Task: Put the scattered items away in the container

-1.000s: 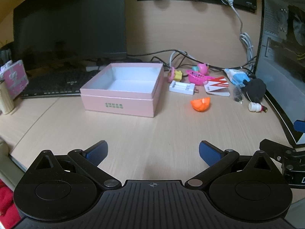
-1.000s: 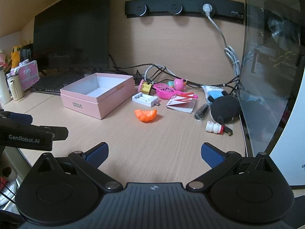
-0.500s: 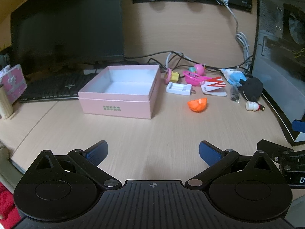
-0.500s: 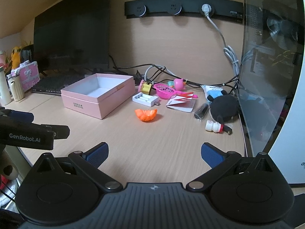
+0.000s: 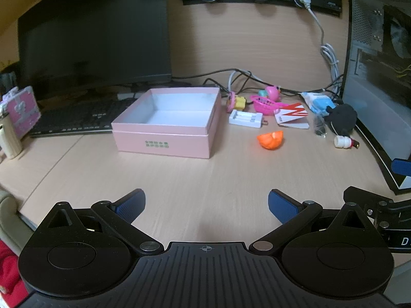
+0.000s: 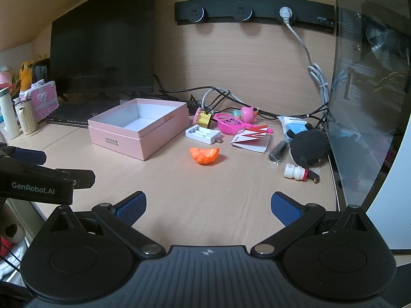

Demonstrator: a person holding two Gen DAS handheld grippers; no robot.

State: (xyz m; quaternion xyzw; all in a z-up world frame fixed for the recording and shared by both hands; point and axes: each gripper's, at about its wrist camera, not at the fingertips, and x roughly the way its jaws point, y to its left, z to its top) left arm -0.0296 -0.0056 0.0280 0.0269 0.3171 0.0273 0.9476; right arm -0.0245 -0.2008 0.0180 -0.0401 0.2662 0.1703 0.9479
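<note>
**Both hand-held grippers open over wood desk**

Left wrist: left hand-held gripper [image 5: 206, 201] open, empty; pink box [image 5: 167, 124] mid-desk [image 5: 179, 184], toys scattered right, monitor [image 5: 95, 38] behind.

Right wrist: right hand-held gripper [image 6: 208, 204] open, empty; orange toy [image 6: 204, 155] beside box, PC case [image 6: 370, 77] at right.

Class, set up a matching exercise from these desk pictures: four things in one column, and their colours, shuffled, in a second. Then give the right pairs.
Things:
1. open box
2. toy basket
3. battery charger
4. plush toy

Colours:
A. white
B. black
C. pale pink
D. bright pink

Pairs: 1-C, 2-D, 3-A, 4-B
</note>
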